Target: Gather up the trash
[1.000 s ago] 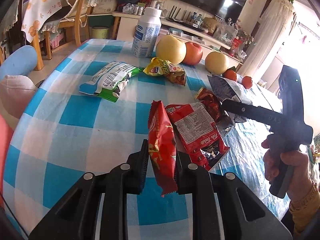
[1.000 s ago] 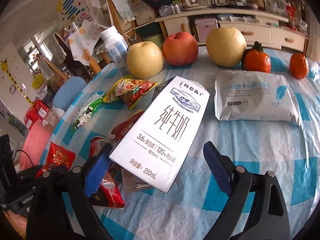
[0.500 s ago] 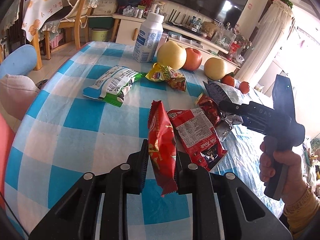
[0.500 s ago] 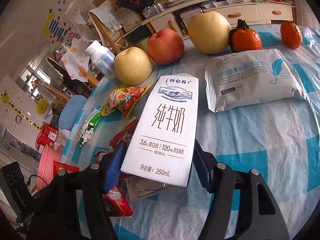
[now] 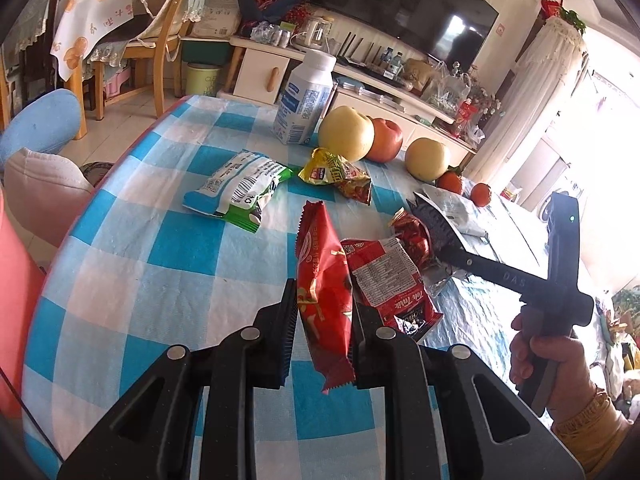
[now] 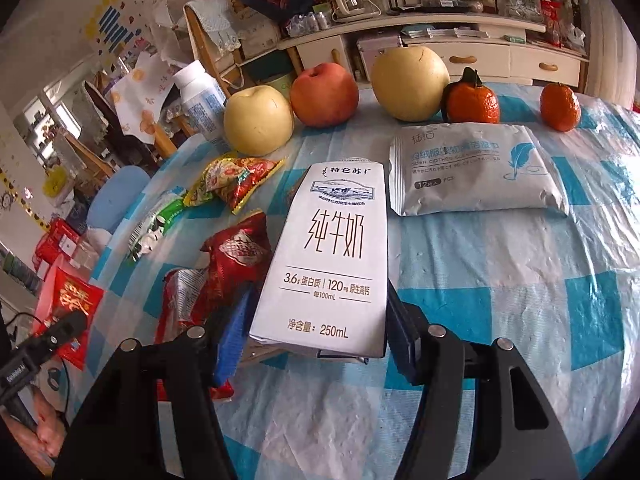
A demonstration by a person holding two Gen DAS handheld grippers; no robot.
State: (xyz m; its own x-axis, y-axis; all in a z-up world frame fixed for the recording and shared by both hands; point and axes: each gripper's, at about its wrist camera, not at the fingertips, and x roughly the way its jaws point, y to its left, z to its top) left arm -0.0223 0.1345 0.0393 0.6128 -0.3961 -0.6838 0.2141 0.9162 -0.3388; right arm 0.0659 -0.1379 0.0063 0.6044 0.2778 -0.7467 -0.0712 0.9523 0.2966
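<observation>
My left gripper [image 5: 323,322] is shut on a red snack wrapper [image 5: 322,280] and holds it upright above the checked table [image 5: 132,264]. My right gripper [image 6: 316,320] is shut on a white 250 mL milk carton [image 6: 332,252]; it also shows in the left wrist view [image 5: 448,236], over the table's right side. Other trash lies on the table: a red wrapper with a white label [image 5: 390,284], a crumpled red wrapper [image 6: 236,256], a yellow-red wrapper [image 5: 336,174] and a green-white wrapper [image 5: 240,188].
Two pears [image 6: 258,120], an apple [image 6: 324,94], two tangerines [image 6: 472,102], a white bottle [image 5: 306,104] and a grey wipes pack [image 6: 476,168] stand at the table's far side. Chairs and a TV cabinet lie beyond. A pink object [image 5: 12,300] is at the left edge.
My right gripper's fingers have closed from wide apart onto the milk carton. My left gripper still holds the red wrapper and has shifted only slightly.
</observation>
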